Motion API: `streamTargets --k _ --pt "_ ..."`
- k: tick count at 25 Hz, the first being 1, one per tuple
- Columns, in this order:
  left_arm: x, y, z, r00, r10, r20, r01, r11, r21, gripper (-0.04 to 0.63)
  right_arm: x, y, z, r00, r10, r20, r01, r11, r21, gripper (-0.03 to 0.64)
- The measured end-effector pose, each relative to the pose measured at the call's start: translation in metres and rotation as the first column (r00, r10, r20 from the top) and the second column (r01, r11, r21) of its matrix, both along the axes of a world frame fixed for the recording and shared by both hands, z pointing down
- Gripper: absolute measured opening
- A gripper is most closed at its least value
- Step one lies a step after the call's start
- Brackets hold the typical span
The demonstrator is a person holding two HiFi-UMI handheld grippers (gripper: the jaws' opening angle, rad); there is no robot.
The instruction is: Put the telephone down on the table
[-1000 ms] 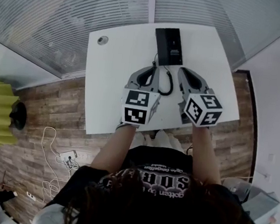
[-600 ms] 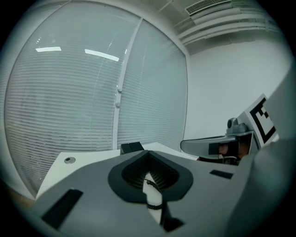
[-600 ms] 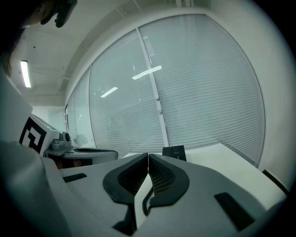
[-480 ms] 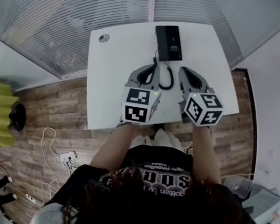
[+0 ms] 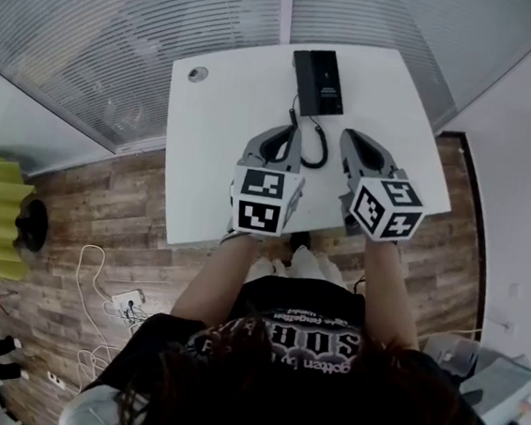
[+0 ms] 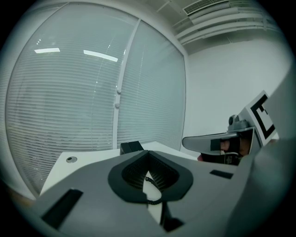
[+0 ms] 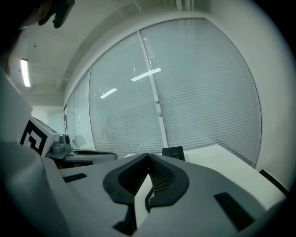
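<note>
White table (image 5: 215,154) holds the black telephone (image 5: 319,82) just ahead, pointing away, midway between left gripper (image 5: 292,132) and right gripper (image 5: 347,136). Both are squeezed closed, holding nothing.

Table (image 5: 216,164) smooth, matt white; telephone (image 5: 319,82) black, probably plastic; floor (image 5: 106,201) of grainy wood planks.

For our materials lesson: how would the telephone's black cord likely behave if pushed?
Probably floppy: the cord lies in a loose curve on the table. Its coils suggest it would stretch and spring back. Likely light, but tethered to the telephone.
</note>
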State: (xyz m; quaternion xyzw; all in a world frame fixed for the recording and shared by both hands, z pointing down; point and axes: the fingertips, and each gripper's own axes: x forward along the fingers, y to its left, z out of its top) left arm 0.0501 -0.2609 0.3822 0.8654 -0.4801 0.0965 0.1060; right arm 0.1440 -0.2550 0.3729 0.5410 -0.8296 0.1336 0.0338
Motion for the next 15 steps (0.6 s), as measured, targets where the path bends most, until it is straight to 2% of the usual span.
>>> streamTargets --k 15 --pt "0.002 0.009 -0.002 1.000 0.000 0.001 0.000 1.000 0.007 0.002 0.004 0.012 -0.003 1.000 0.007 -0.019 -0.007 1.000 0.019 0.029"
